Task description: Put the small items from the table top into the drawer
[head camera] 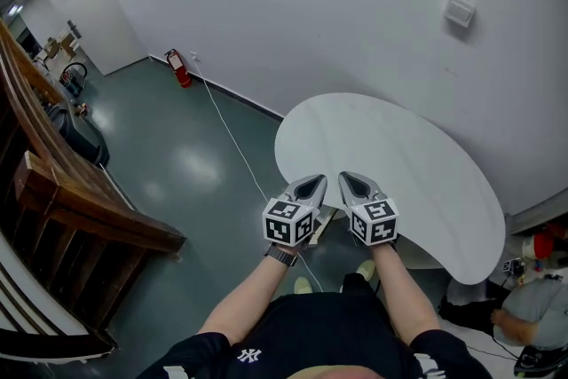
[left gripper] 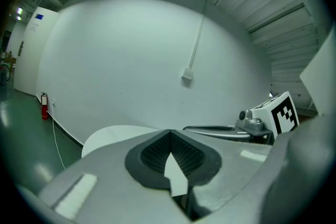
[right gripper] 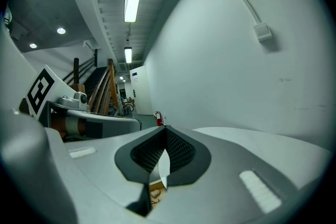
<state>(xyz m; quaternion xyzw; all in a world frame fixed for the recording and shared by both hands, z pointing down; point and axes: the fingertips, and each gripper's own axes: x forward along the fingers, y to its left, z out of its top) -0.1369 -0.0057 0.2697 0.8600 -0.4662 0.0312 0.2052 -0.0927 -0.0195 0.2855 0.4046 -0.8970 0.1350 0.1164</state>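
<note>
**Head view, with both gripper views.** Two grey hand-held grippers with black-and-white marker cubes are held side by side over the near left edge of a white, kidney-shaped table surface [head camera: 417, 182].

- **Grippers:** The left gripper [head camera: 312, 183] and the right gripper [head camera: 352, 182] both point to the far side and slightly downward. Their long axes are almost parallel, and the tips lean a little toward each other.
- **Jaws:** In each gripper view the black ribbed pads [left gripper: 152, 155] meet along a closed seam. Both pairs of jaws are clenched with nothing between them.
- **Surface:** It stands against the white wall [head camera: 337, 4]. Its long axis runs from far left to near right.
- **Surroundings:** A red fire extinguisher [head camera: 181, 68] stands upright on the grey-green floor [head camera: 186, 164], far left by the wall. A thin white cable [head camera: 232, 138] runs across the floor near it, toward the grippers. A brown wooden stair railing [head camera: 80, 200] fills the left side.
</note>
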